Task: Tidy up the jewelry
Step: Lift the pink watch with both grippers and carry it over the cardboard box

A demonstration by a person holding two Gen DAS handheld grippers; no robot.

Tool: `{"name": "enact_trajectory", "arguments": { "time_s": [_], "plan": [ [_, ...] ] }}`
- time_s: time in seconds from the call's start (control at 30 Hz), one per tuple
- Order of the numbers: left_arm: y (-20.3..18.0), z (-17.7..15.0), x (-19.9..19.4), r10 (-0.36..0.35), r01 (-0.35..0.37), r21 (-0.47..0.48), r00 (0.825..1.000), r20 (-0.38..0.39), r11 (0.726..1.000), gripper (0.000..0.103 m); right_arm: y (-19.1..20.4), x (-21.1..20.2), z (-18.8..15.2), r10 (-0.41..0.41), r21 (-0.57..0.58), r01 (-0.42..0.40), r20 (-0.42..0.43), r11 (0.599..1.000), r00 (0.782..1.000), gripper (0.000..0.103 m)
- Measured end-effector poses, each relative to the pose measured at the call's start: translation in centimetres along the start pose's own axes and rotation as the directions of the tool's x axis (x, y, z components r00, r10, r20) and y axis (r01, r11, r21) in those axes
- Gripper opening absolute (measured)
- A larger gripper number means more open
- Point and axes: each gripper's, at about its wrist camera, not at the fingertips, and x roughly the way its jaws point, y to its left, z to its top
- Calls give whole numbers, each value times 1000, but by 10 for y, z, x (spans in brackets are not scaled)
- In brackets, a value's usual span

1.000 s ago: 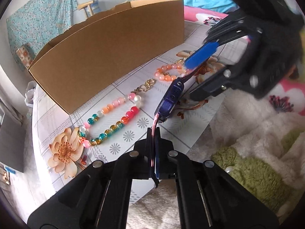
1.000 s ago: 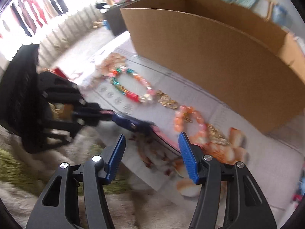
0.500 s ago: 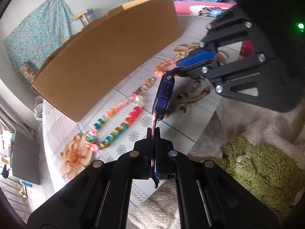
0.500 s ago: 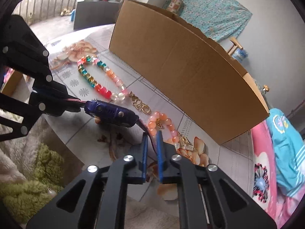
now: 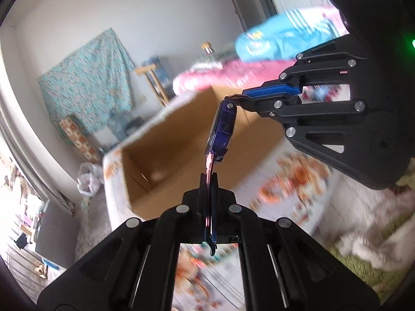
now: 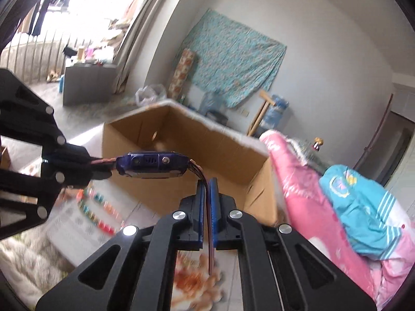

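Note:
A blue watch with a pink strap hangs in the air between both grippers, above the table and in front of the open cardboard box. My left gripper is shut on one end of the strap. My right gripper is shut on the other strap end, and it appears in the left wrist view as black linkage with blue pads. A multicoloured bead bracelet lies blurred on the table below.
The table wears a white floral cloth. An orange bead bracelet is a blur under the right gripper. Pink and turquoise bedding lies right of the box. A fluffy green and white rug is beyond the table edge.
The right gripper's jaws went from wide apart to shut on the watch strap. Both grippers then rose with the watch and tilted up, so the box's inside now shows.

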Motion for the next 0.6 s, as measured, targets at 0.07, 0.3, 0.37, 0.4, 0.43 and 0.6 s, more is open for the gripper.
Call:
{"name": "enact_trajectory", "arguments": {
  "time_s": [0.07,0.3,0.37,0.4,0.43,0.6],
  "plan": [
    [20,22,9,14,-14,-20,1000,16,1000,2,-15,17,23,37,14,-37,7,999,999,4],
    [96,62,87,-110,77,-205,982,-155,976,2,-68,140,66,369,158,-339,-248,928,896,4],
    [110,62,121,-195,125,-267,948,-252,956,2,-74,183,62,455,219,-401,-358,890,815,4],
    [115,62,137,-227,141,-295,932,-283,945,2,-72,202,57,480,238,-417,-414,877,774,4],
    [120,59,152,-263,158,-324,913,-312,933,2,-71,225,51,504,257,-434,-474,864,722,4],
    [129,38,223,-407,212,-418,789,-460,883,3,-61,291,28,538,290,-483,-660,826,524,4]
  ]
}}
